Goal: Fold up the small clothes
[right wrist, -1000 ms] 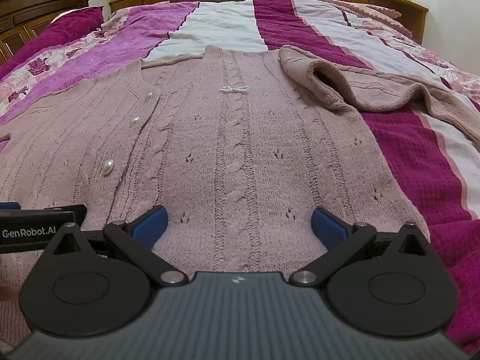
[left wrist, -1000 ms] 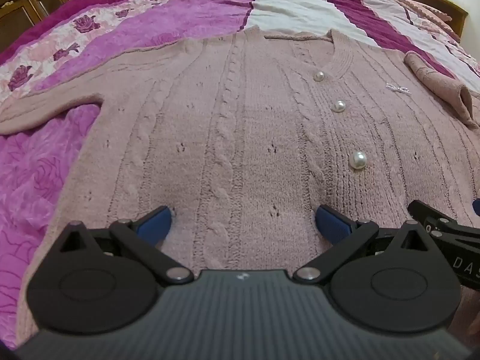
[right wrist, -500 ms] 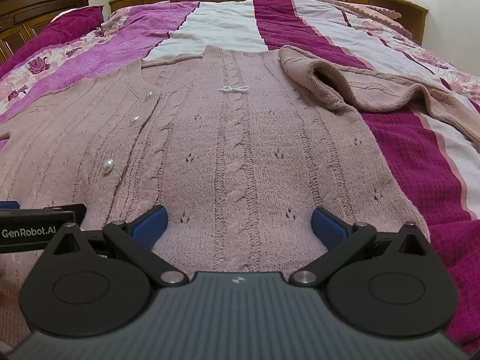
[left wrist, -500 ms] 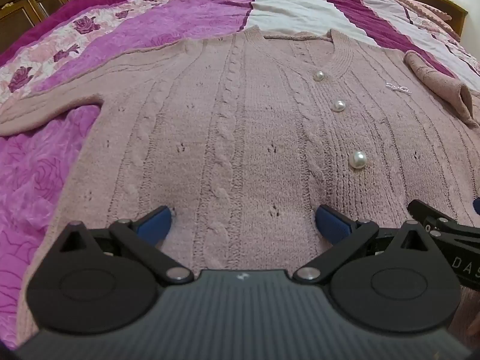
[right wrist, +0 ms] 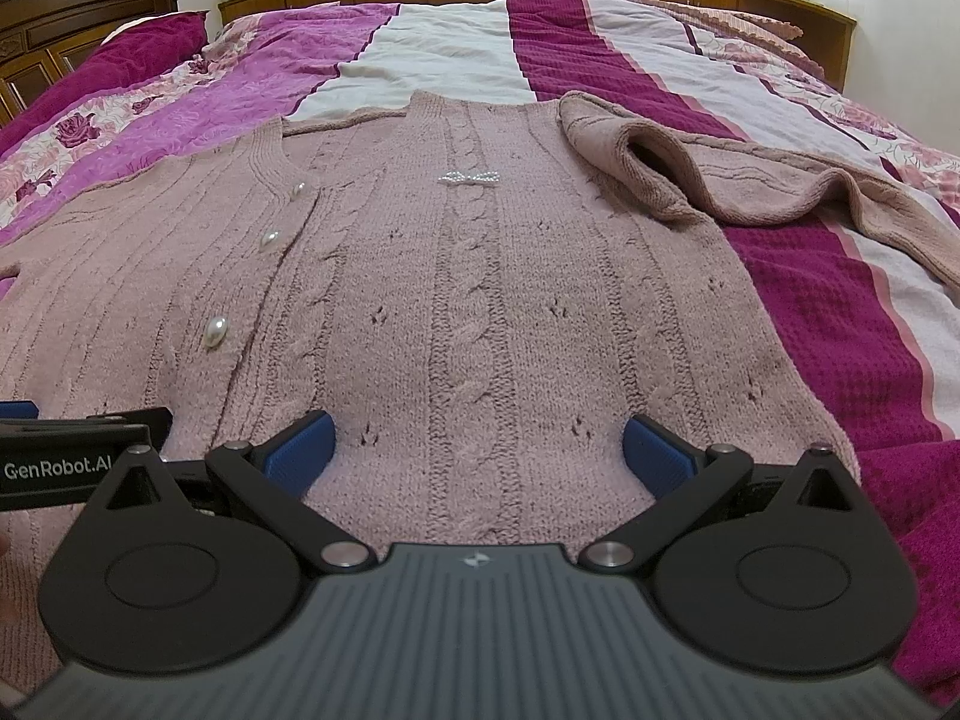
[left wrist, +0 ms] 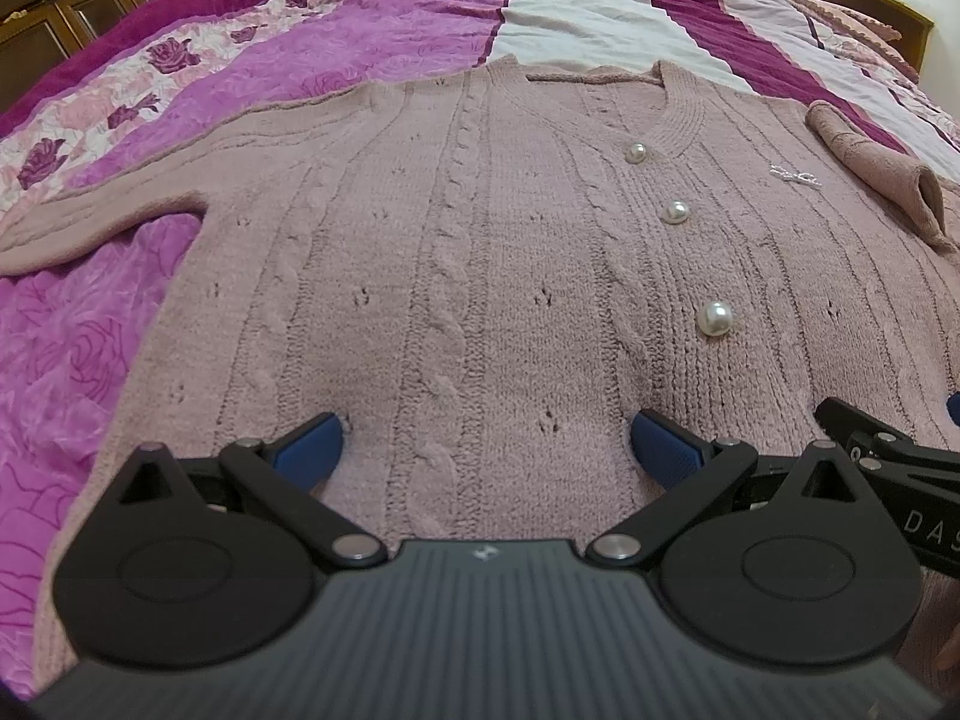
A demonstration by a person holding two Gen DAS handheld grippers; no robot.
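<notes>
Both tools, left (left wrist: pixel 486 441) and right (right wrist: pixel 477 438), are still hovering spread over the cardigan's (left wrist: pixel 480 252) near hem on the bed (right wrist: pixel 840 276), nothing shifting, folding not yet begun.

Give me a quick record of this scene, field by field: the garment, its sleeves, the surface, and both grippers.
garment: pink knit cardigan, spread flat, front up
buttons: three pearl buttons
left sleeve: stretched outward
right sleeve: folded inward, cuff at shoulder
surface: striped bedspread
left gripper: jaws open, at hem
right gripper: jaws open, at hem
</notes>
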